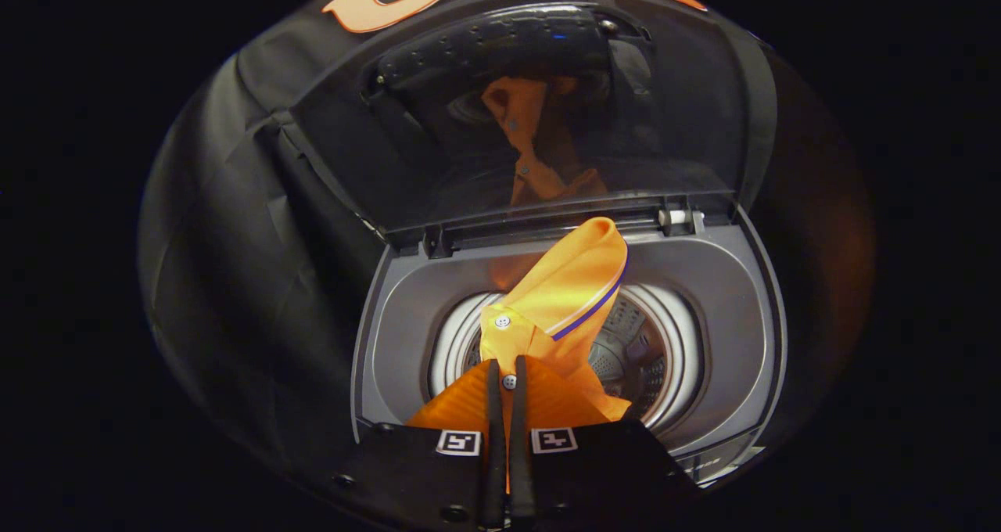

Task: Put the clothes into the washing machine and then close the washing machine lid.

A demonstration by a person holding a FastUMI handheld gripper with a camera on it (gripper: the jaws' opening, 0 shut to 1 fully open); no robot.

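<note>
Gripper view, looking down into a top-loading washing machine point(407, 313), and the claw point(507, 375) is clenched on an orange shirt point(567, 289). Both fingers point(493, 438) are drawn close together with a fold of the cloth pinched between them, right by a small white button point(509, 381) on the shirt's placket. A second button point(502, 321) sits a little higher up the cloth. The shirt rises from the fingers in a crumpled peak, and its collar point(594, 301), trimmed with a white and blue stripe, curls over at the top. It hangs directly over the mouth of the machine, above the drum point(641, 360), whose perforated metal wall and white rim show to either side of the cloth. Whether the lower folds touch the drum I cannot tell; they are hidden behind the claw. Grey plastic surrounds the opening. Beyond the shirt, the lid point(391, 149) stands raised on its hinges at the back of the machine, tilted upright, and its dark glass carries a dim orange reflection of the shirt. Behind the lid, black cloth forms the booth wall point(211, 227).
</note>
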